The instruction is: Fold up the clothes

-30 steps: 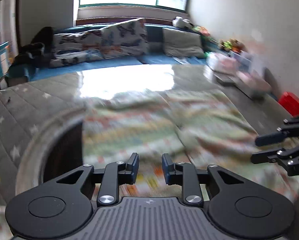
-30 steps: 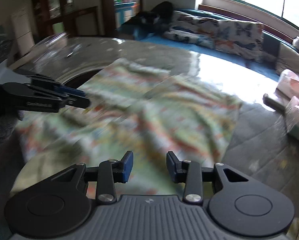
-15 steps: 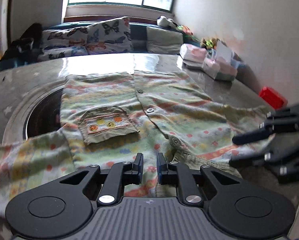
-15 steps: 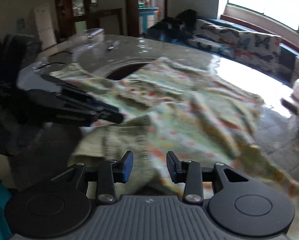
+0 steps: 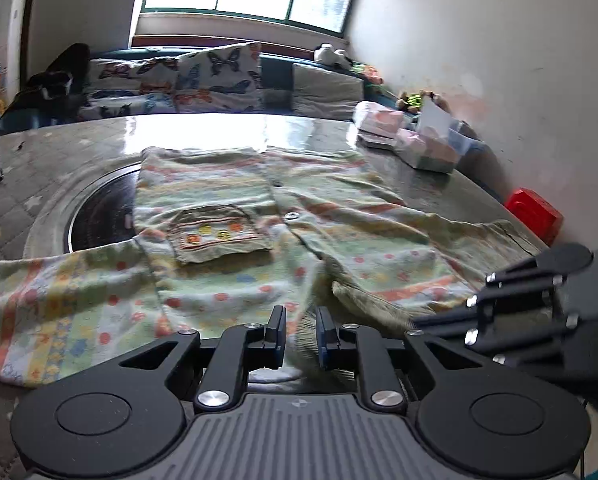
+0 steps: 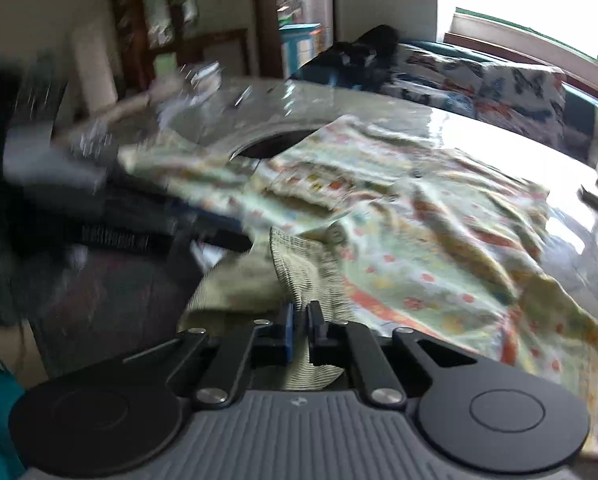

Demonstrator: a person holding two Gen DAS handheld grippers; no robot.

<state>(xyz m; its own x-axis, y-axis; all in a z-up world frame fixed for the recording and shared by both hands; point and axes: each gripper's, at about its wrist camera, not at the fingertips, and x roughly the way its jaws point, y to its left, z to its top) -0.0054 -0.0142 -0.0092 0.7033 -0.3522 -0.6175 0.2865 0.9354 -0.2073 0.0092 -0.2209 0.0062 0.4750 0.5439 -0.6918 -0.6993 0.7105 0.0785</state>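
At lower centre of each wrist view, the left gripper [image 5: 301,332] and the right gripper [image 6: 301,330] both pinch the ribbed collar [image 6: 311,268] of the striped baby shirt [image 5: 219,216] – the shirt lies flat on the grey table [image 5: 51,148]

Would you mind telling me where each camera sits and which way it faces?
Left wrist: on the left gripper, facing the window across the spread shirt; right gripper shows at right.
Right wrist: on the right gripper, facing across the table toward a doorway; left gripper blurred at left.
Shared: shirt, its ribbed collar, butterfly cushions.
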